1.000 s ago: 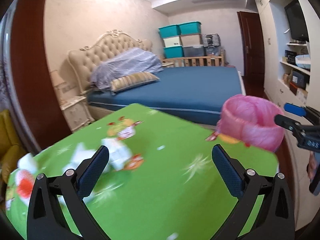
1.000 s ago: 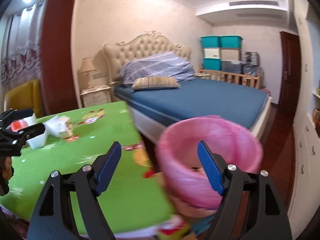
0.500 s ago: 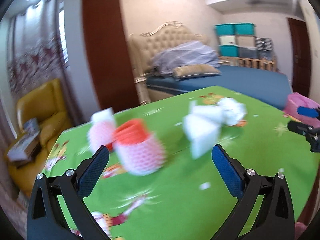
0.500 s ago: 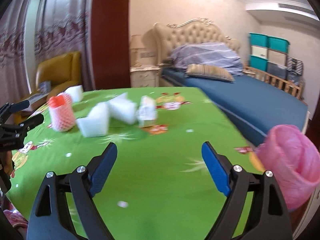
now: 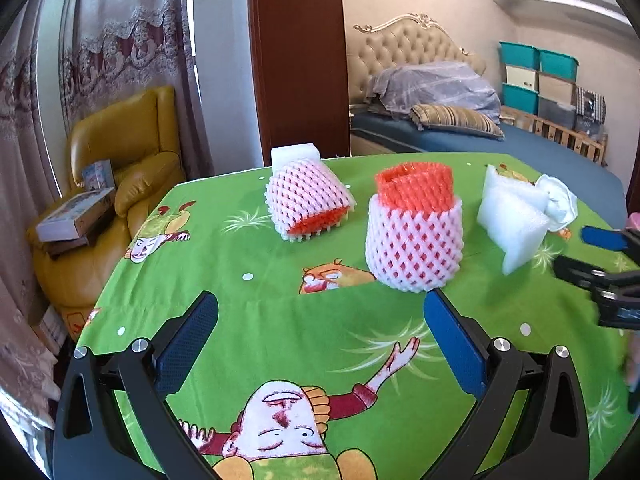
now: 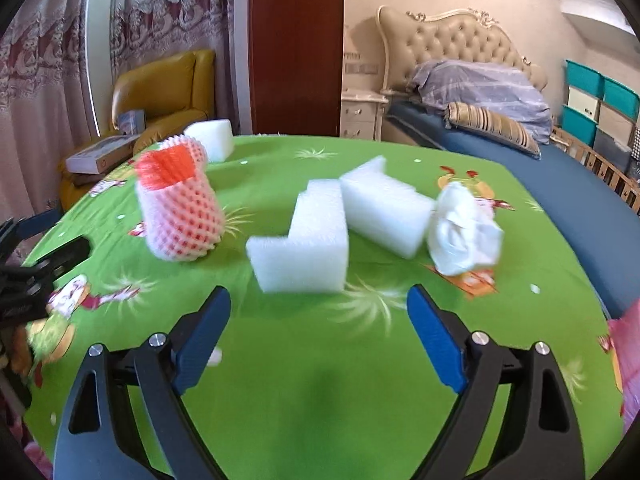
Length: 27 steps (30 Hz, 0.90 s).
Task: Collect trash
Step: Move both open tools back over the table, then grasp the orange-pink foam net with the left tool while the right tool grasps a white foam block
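On the green cartoon tablecloth [image 5: 280, 320] stands an upright pink foam net [image 5: 414, 236] with an orange net inside. A second pink net [image 5: 308, 204] lies on its side behind it. My left gripper [image 5: 320, 308] hovers open just short of the upright net. In the right wrist view an L-shaped white foam piece [image 6: 304, 248], a white foam block [image 6: 384, 212] and a crumpled white wad [image 6: 464, 232] lie ahead of my right gripper [image 6: 320, 300]. Its jaws are opening, and nothing is between them.
Another white foam block [image 6: 210, 140] sits at the table's far edge. A pink bin bag [image 6: 628, 360] shows at the right edge. A yellow armchair [image 5: 120, 148] with boxes stands to the left, with a dark wooden pillar [image 5: 300, 60] and a bed [image 6: 560, 192] behind.
Both views have swung left, away from the pink bag and onto the trash on the table. The right gripper's jaws have spread wider. Both grippers are closer to the nets and foam.
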Motion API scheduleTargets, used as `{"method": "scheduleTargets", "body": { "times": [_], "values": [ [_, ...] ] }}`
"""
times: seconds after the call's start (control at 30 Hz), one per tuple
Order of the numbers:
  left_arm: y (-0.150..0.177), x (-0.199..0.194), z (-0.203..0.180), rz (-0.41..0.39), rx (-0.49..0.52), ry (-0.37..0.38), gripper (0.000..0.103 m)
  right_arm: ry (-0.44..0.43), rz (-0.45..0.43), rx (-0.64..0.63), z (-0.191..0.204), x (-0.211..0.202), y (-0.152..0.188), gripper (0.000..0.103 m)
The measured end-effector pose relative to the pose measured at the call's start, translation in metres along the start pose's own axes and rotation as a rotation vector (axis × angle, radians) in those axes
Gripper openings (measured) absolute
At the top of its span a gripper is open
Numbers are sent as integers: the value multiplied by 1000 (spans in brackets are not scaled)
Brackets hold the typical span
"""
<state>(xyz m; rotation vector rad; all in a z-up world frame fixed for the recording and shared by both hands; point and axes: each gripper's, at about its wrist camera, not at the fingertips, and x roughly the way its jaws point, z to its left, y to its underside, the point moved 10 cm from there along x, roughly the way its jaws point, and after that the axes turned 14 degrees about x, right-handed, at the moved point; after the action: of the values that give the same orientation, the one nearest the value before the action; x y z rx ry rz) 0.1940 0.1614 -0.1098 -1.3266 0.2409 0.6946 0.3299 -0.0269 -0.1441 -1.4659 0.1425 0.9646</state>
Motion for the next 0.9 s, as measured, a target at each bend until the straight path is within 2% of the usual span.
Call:
{"method": "scheduleTargets", "body": {
  "times": [0.27, 0.43, 0.57, 0.73, 0.77, 0.8, 0.83, 0.9],
  "values": [
    [-2, -1, -7, -1, 7, 14, 96, 27, 49, 5, 5, 37, -21, 87],
    [-2, 2, -8, 12, 7, 14, 96, 30, 58, -10, 11, 42, -23, 87],
    [-2, 2, -9, 12, 14, 9, 96, -8, 52, -4, 22, 38, -23, 87],
    [-1, 6, -14, 31, 6, 28, 96, 8, 64, -19, 21, 43, -21, 87],
    [-1, 6, -15, 33, 8, 33, 96, 6, 64, -12, 19, 43, -22, 84],
    [-2, 7, -17, 35, 11, 40, 96, 2, 61, -12, 17, 42, -22, 77],
    [-4, 10, -20, 40, 15, 53, 96, 6, 54, -20, 15, 40, -23, 58],
    [-9, 14, -23, 42, 15, 59, 96, 36, 37, -44, 9, 35, -24, 58]
  ]
}}
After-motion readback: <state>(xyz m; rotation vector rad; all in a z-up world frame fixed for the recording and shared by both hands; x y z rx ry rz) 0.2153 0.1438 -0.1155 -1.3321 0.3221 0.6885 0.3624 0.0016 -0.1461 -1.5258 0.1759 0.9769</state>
